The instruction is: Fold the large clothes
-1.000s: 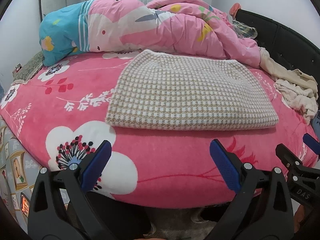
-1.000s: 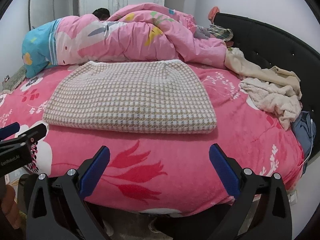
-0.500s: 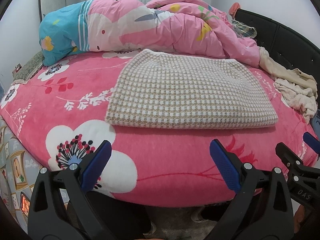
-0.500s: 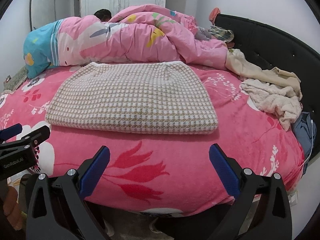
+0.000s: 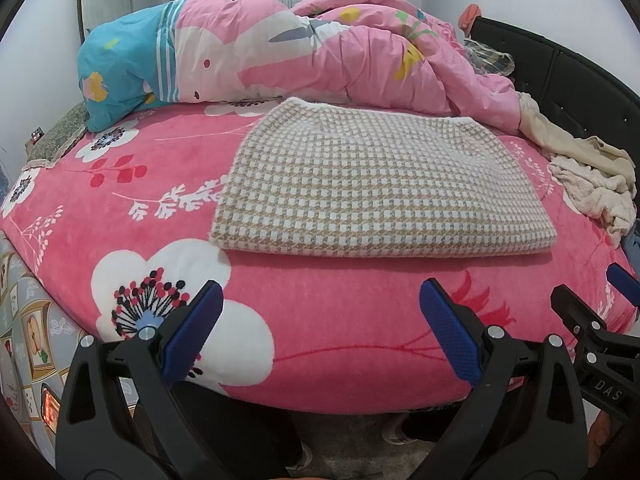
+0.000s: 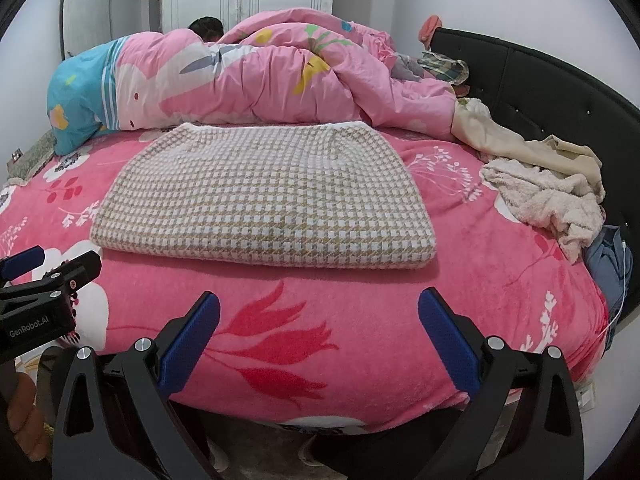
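A beige and white houndstooth garment (image 5: 380, 184) lies folded flat in a rectangle on the pink flowered bed (image 5: 320, 320); it also shows in the right wrist view (image 6: 268, 200). My left gripper (image 5: 320, 300) is open and empty, at the bed's near edge, short of the garment. My right gripper (image 6: 320, 308) is open and empty, also at the near edge. The right gripper shows at the right of the left wrist view (image 5: 592, 312), and the left gripper at the left of the right wrist view (image 6: 52, 264).
A pink and blue quilt (image 6: 248, 76) is heaped behind the garment, with a dark-haired head (image 6: 206, 28) showing above it. Cream clothes (image 6: 548, 196) and a blue cloth (image 6: 608, 256) lie at the right by the black headboard (image 6: 552, 80).
Both grippers have edged slightly forward toward the bed, so the garment looks a little nearer. Both stay open and empty. The garment has not moved.
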